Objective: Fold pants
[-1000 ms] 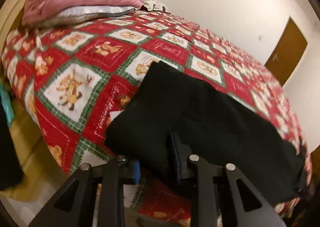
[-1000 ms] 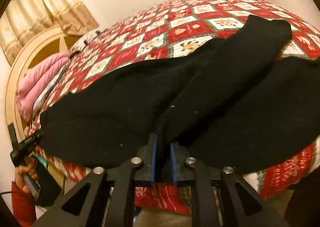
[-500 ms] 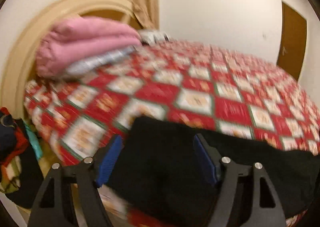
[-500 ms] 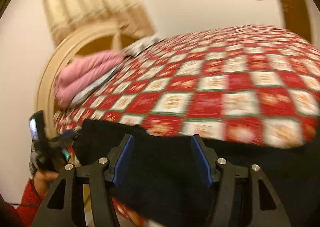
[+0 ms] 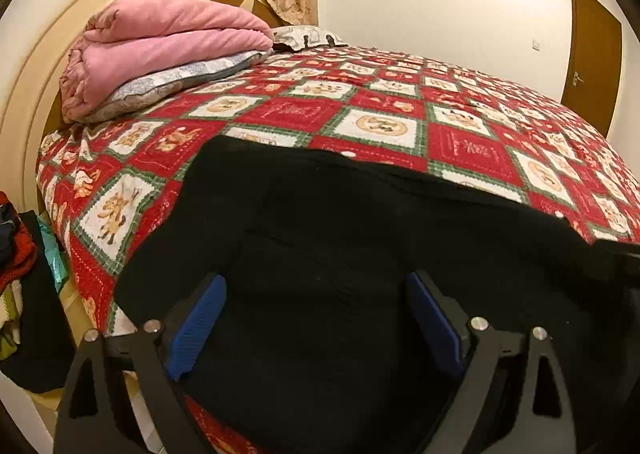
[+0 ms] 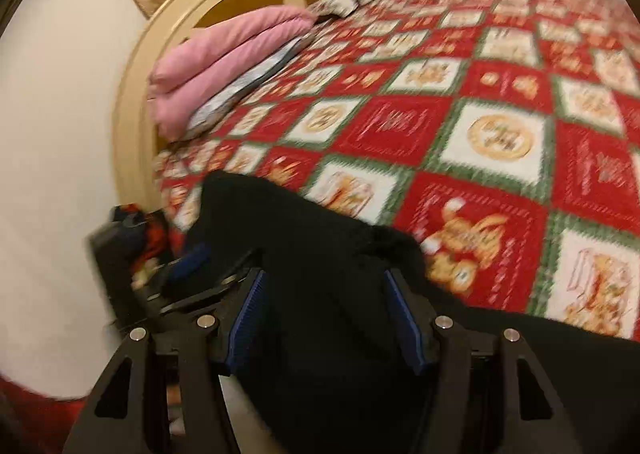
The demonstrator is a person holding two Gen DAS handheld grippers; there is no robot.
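The black pants (image 5: 360, 238) lie folded flat on the red patchwork quilt (image 5: 384, 110) at the bed's near edge. My left gripper (image 5: 314, 278) hovers over their near part with its jaws opening wide. The blue pads (image 5: 196, 326) stand far apart and press on nothing. In the blurred right wrist view the pants (image 6: 320, 222) stretch from the bed's left corner to the lower right. My right gripper (image 6: 325, 274) stands open above them, pads clear of the cloth. The left gripper (image 6: 188, 262) shows there at the pants' left end.
A folded pink blanket (image 5: 160, 42) on a grey pillow (image 5: 176, 82) sits against the round cream headboard (image 5: 44, 66). A heap of clothes (image 5: 20, 278) lies beside the bed at the left. A brown door (image 5: 592, 62) is in the far wall.
Both grippers were shut on folds of the pants and have let go and opened. The pants now lie flat. The right gripper has swung left, toward the headboard end.
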